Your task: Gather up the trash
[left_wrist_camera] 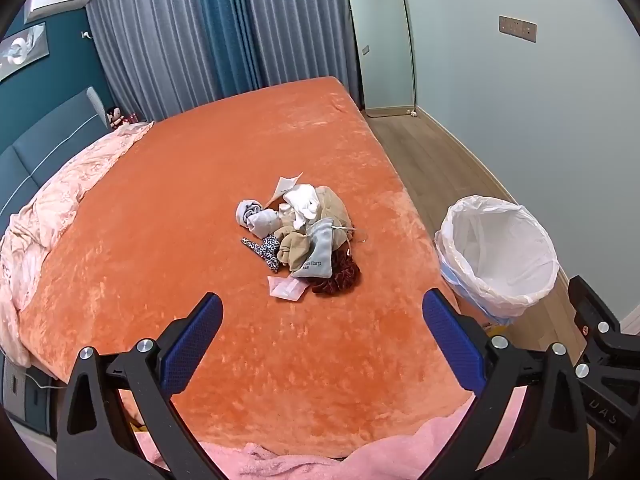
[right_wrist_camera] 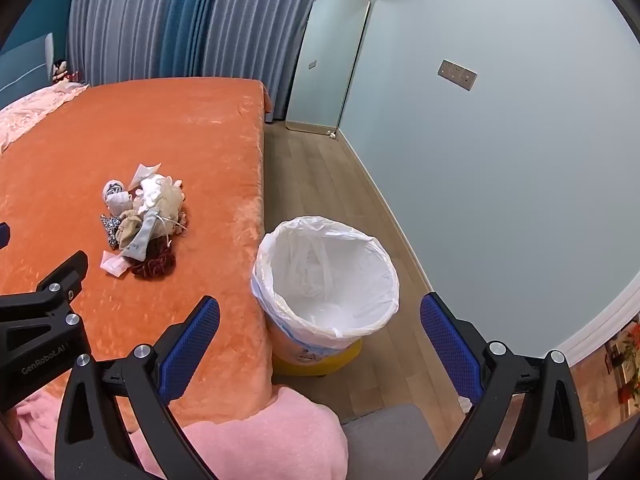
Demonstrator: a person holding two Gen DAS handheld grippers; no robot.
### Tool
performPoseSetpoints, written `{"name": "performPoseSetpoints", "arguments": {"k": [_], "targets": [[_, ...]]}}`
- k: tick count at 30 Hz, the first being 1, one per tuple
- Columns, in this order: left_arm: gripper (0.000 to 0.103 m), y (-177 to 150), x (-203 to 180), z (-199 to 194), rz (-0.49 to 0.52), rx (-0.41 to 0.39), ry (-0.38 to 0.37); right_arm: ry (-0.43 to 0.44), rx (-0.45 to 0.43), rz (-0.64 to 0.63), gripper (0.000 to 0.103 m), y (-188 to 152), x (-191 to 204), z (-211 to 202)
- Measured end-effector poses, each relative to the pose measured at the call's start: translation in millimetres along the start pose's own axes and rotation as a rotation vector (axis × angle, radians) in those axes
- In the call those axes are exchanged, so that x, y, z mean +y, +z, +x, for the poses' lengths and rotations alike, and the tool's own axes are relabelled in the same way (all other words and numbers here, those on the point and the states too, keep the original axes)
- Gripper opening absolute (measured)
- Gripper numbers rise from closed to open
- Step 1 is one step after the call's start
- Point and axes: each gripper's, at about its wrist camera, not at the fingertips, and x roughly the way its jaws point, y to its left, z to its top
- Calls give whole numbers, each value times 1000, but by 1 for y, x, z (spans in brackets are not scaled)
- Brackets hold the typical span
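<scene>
Both wide open and empty, left gripper [left_wrist_camera: 322,322] and right gripper [right_wrist_camera: 320,320] near; farther on the bed [left_wrist_camera: 200,200], soft light pile [left_wrist_camera: 298,232], probably easiest pinched by the near pink wrapper [left_wrist_camera: 286,289]; bin [right_wrist_camera: 326,276] right.

The bed [left_wrist_camera: 200,220] wears a plush orange cover, with a pale pink quilt [left_wrist_camera: 48,200] at its head. The heap holds a grey pouch [left_wrist_camera: 318,252], a leopard-print strip [left_wrist_camera: 266,248], a dark red scrunchie [left_wrist_camera: 340,276] and white wads [left_wrist_camera: 304,200]. The bin [right_wrist_camera: 320,344] is yellow, lined with a white bag [right_wrist_camera: 328,272]; both tongs have blue pads [left_wrist_camera: 192,344] on black frames.
</scene>
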Motion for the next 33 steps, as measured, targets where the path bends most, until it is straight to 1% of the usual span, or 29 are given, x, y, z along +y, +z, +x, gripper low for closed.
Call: {"name": "performPoseSetpoints", "arguments": {"k": [1,8,9,13,21,33], "targets": [[95,0,1,-1,-11,-10,-3,1,-2,1,96,0,0,0],[95,0,2,2,-12,7,-1,-3,-8,1,96,0,-1,-1],[95,0,-1,-3,-13,-10,-1,-4,-8,3,96,0,0,0],[95,-1,0,-4,-15,-11,-3,-4,-6,9,96,0,-2,3],[95,2,-1,-4,-9,-12,-5,-7,-9,8,96,2,-4,-3],[95,2,-1,-3,-4,-25,15,-16,-7,22,96,4,-5,-2]]}}
